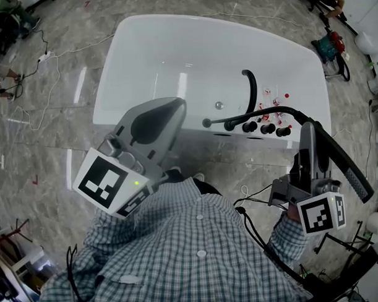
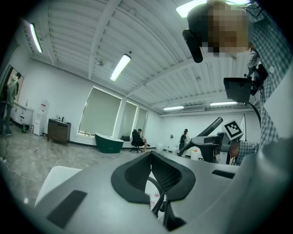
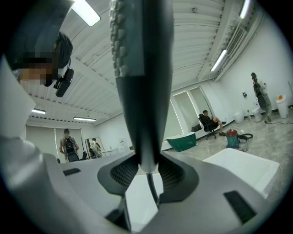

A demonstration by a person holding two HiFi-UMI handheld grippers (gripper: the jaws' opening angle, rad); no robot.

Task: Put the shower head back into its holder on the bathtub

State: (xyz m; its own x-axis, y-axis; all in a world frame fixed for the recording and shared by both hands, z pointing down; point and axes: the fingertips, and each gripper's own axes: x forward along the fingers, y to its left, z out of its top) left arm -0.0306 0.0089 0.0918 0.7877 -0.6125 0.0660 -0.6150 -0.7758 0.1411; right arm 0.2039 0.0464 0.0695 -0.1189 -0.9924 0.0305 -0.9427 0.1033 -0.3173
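While clamped low on the handle of the shower head [image 3: 142, 91], points level toward the tub [image 1: 149, 47]: right hand-held gripper [image 3: 147, 171], pads pressed to both sides of the black handle. Holds the shower head upright, with nozzle nubs along its upper left edge in the right gripper view and the hose [image 3: 151, 189] dropping from the handle's foot between the jaws. In the head view, shows the shower head [image 1: 356, 179] slanting out past the right hand-held gripper [image 1: 308, 130], just off the tub's near right corner and apart from the fittings. Black knobs [image 1: 259, 127] in a row on the tub's near rim, curved spout [image 1: 249, 87] behind them, both just left of that gripper. Left hand-held gripper [image 2: 151, 157] clenched on nothing, pad tips meeting, only a thin gap below them. Hangs over the tub's near edge in the head view, left hand-held gripper [image 1: 177, 108] well apart from the knobs. Checked shirt [image 1: 191, 252] at the bottom. Marble floor [image 1: 54, 111] around the tub. Green tub [image 2: 109, 141] far back in the room.
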